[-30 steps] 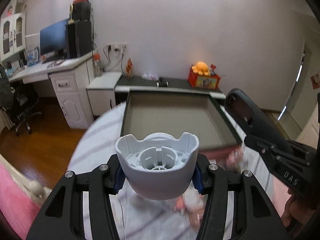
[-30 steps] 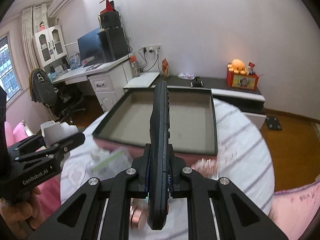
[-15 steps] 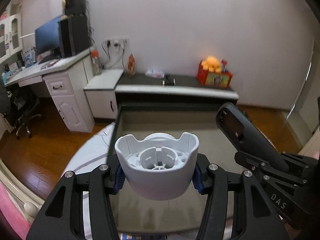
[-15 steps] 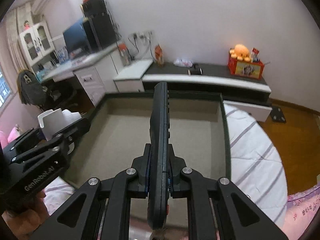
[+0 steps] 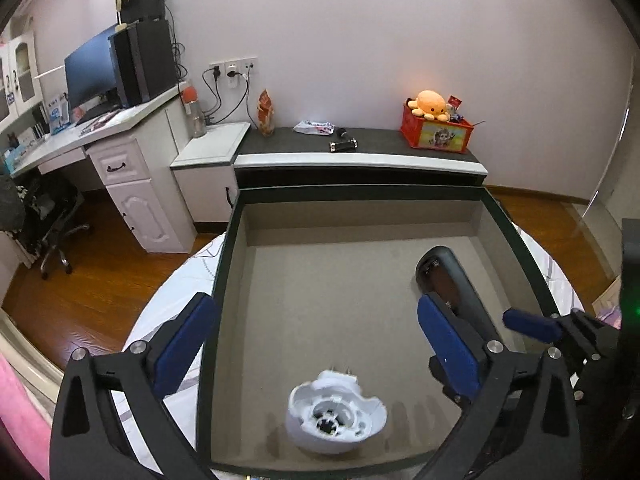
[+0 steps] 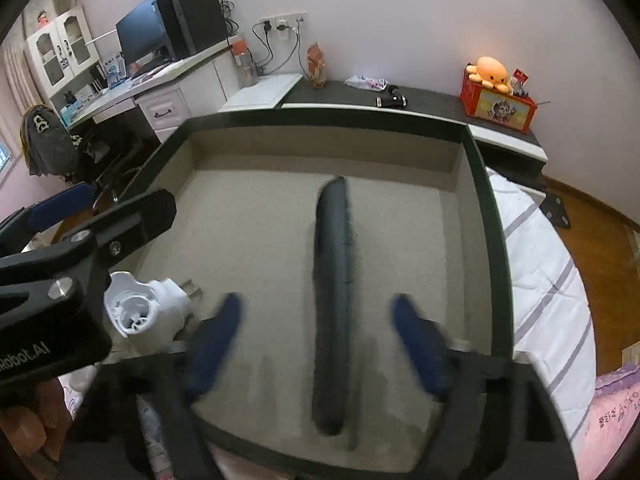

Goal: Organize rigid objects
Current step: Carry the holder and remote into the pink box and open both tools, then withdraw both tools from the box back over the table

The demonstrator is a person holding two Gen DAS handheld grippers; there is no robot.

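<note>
A white plug-in adapter [image 5: 335, 418] lies on the floor of the big dark-rimmed box [image 5: 224, 264], near its front edge; it also shows in the right wrist view [image 6: 144, 308]. My left gripper [image 5: 316, 344] is open and empty above it. A black remote control [image 6: 331, 300] lies lengthwise in the box, also visible in the left wrist view [image 5: 452, 284]. My right gripper [image 6: 316, 344] is open and empty, its blue pads either side of the remote, blurred by motion.
The box [image 6: 486, 208] sits on a round table with a striped white cloth [image 6: 548, 280]. Behind it stand a low dark shelf [image 5: 360, 148] with a red toy crate [image 5: 436, 132], and a white desk [image 5: 120, 148] at left.
Both grippers moved forward over the box and opened. The left one dropped the white adapter and the right one let go of the remote; both objects now lie inside the box.
</note>
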